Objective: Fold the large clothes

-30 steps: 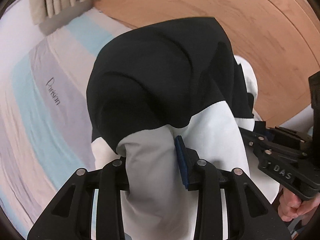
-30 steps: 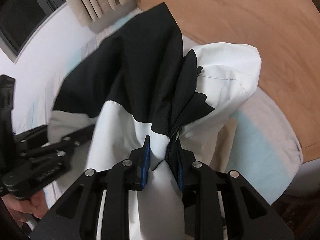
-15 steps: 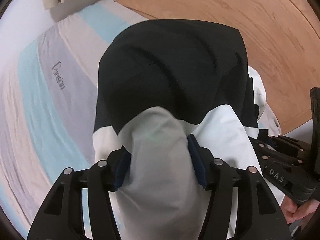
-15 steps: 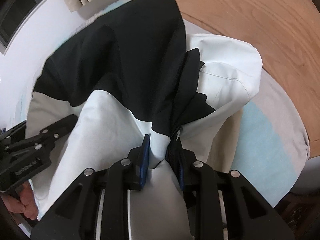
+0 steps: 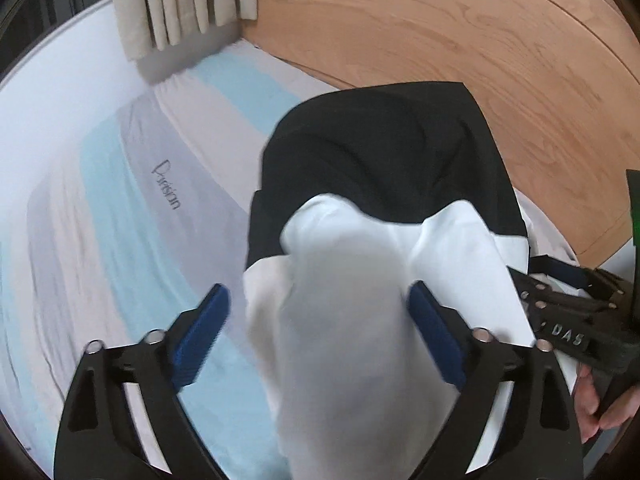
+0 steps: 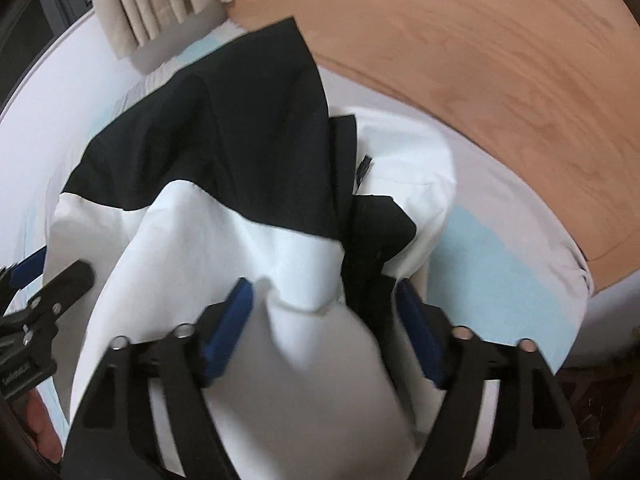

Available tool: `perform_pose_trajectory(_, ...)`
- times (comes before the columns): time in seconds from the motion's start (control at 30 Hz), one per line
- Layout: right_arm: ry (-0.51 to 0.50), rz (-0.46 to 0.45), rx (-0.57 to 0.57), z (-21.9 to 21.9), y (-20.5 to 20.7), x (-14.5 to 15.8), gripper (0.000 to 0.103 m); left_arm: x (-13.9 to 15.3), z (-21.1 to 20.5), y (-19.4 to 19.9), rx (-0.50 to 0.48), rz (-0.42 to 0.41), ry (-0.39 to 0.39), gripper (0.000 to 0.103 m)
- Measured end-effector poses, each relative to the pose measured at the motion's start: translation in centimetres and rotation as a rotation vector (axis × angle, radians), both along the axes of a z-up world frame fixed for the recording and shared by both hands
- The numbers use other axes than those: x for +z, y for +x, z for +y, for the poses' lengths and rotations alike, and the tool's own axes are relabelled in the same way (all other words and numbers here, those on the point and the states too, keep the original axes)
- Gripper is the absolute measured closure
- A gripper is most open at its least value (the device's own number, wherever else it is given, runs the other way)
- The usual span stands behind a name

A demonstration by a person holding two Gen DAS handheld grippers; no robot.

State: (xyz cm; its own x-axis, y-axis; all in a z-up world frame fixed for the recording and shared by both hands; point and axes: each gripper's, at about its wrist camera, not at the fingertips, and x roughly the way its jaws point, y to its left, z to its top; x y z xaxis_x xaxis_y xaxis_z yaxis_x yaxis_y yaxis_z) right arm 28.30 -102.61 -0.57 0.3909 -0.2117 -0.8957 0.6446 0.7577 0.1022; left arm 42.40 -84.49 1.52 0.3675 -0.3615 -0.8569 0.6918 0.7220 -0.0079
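Jacket (image 5: 384, 168) near headboard (image 5: 460, 36); open striped sheet (image 5: 100, 208) leftward.

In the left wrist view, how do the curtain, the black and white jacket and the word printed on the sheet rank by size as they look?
1. black and white jacket, though it lies nearest the camera
2. curtain
3. printed word

A bed (image 5: 120, 216) is filling most of the view, its sheet running in pale blue, grey and cream stripes (one grey stripe is carrying a line of script lettering). A curved wooden headboard (image 5: 460, 40) is rising along the bed's far edge. Beige curtains (image 5: 180, 4) are hanging beyond the bed's far corner, beside a dark window (image 6: 52, 12) and a white wall (image 6: 36, 92).
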Motion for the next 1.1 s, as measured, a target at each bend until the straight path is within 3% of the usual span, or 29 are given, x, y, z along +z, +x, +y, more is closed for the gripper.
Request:
perform_pose_trajectory(0.13, -0.011, -0.032, -0.021, 1.1, -0.7, 1.0, 0.010, 0.6, 1.6, -0.6, 0.002, 0.026, -0.020, 0.006)
perform_pose_trajectory(0.47, -0.151, -0.086, -0.072, 5.5, -3.6, 3.7, 0.007, 3.1, 7.0, -3.5, -0.014, 0.015, -0.061, 0.006)
perform_pose_trajectory(0.67, -0.316, -0.097, -0.047, 13.1, -7.4, 6.5, 0.007, 5.0, 12.4, -6.3, -0.035, 0.005, -0.130, 0.006)
perform_pose_trajectory(1.1, -0.290, -0.139, -0.099, 30.1, -21.1, 14.4, 0.007, 10.4, 26.2, -20.9, -0.089, -0.040, -0.124, 0.006)
